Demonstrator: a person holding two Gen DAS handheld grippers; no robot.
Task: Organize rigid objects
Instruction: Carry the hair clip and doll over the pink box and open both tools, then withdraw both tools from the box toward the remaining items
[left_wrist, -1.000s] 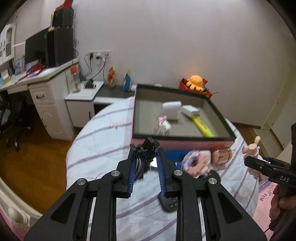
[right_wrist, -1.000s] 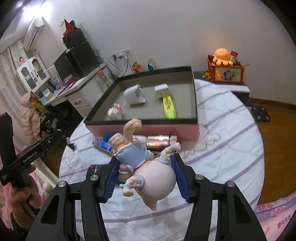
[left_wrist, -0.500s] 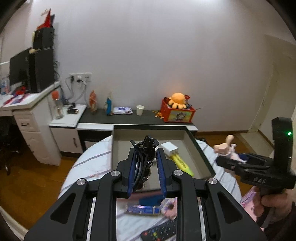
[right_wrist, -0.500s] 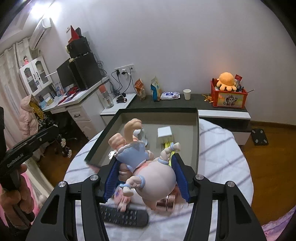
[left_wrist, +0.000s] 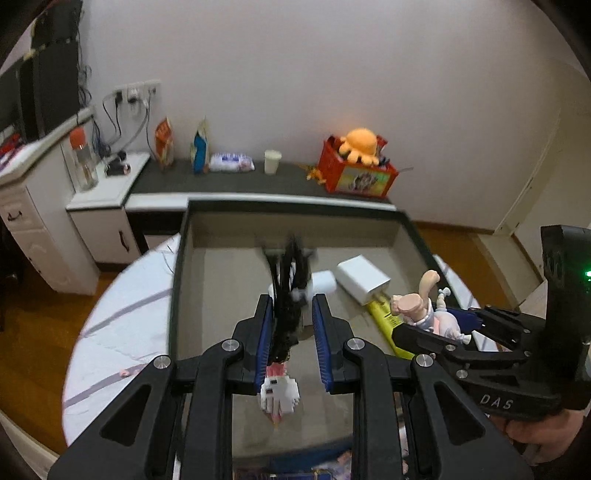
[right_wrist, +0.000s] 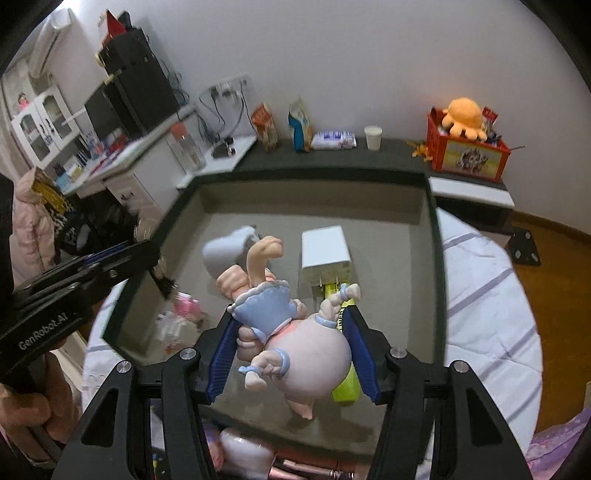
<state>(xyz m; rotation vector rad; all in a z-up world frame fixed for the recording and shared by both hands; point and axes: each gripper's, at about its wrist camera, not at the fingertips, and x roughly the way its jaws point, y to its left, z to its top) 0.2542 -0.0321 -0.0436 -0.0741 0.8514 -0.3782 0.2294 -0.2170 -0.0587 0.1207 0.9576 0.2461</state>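
A dark-rimmed open box (left_wrist: 183, 236) (right_wrist: 432, 221) sits on the white striped round table. In it lie a white charger block (left_wrist: 362, 278) (right_wrist: 325, 253), a yellow tube (left_wrist: 388, 326) (right_wrist: 345, 391), a white cup-like piece (right_wrist: 225, 251) and a pink-and-white toy (left_wrist: 279, 397) (right_wrist: 184, 310). My left gripper (left_wrist: 291, 332) hangs over the box and is shut on a black bundle of cables (left_wrist: 290, 291). My right gripper (right_wrist: 291, 339) is shut on a pink doll in a blue dress (right_wrist: 295, 332), held above the box; it also shows in the left wrist view (left_wrist: 424, 310).
The table top (left_wrist: 122, 314) (right_wrist: 487, 314) drops to a wood floor all round. A dark shelf (left_wrist: 229, 181) behind holds snack bags, a paper cup (left_wrist: 272, 161) and a red crate with an orange plush (left_wrist: 360, 162). White cabinets (left_wrist: 40, 221) stand left. Loose items lie under the box's near edge.
Both grippers have moved forward and lower, from in front of the box to over its inside. Each still holds its object. The black bundle is blurred by motion.
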